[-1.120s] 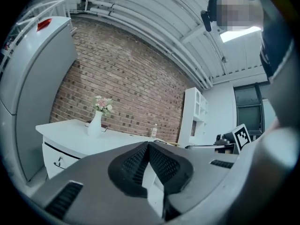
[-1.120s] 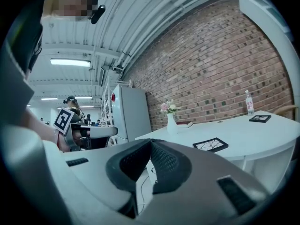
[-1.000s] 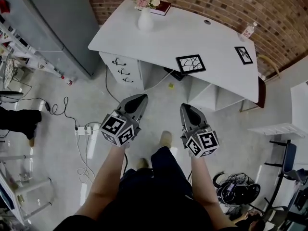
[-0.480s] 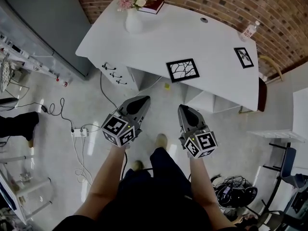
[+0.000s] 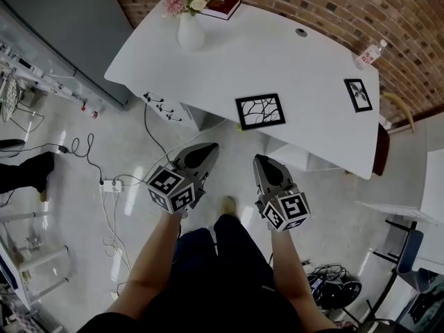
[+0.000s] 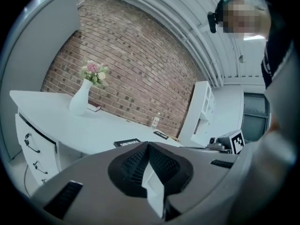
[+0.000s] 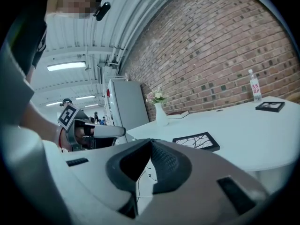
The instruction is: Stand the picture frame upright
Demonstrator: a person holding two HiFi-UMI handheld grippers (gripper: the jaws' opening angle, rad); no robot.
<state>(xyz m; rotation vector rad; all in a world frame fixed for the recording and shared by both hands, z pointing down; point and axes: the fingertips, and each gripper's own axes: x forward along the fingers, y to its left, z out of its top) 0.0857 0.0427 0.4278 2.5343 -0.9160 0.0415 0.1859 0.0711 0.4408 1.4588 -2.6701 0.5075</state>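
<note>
A black picture frame (image 5: 260,110) with a branch drawing lies flat near the front edge of the white desk (image 5: 229,61). It also shows in the right gripper view as the flat frame (image 7: 197,141) and, barely, in the left gripper view as the frame (image 6: 126,142). My left gripper (image 5: 205,148) and right gripper (image 5: 258,161) hang over the floor in front of the desk, both shut and empty, short of the frame. In the left gripper view my left gripper (image 6: 148,146) has its jaws together; my right gripper (image 7: 150,142) likewise.
A second small black frame (image 5: 358,94) lies flat at the desk's right end, near a water bottle (image 5: 372,53). A white vase of flowers (image 5: 189,30) and a red book (image 5: 223,6) stand at the back left. Drawers (image 5: 161,103) sit under the desk; cables and a power strip (image 5: 111,184) lie on the floor.
Both grippers have moved forward toward the desk, still shut. The desk and flat frame now sit closer and lower in the head view.
</note>
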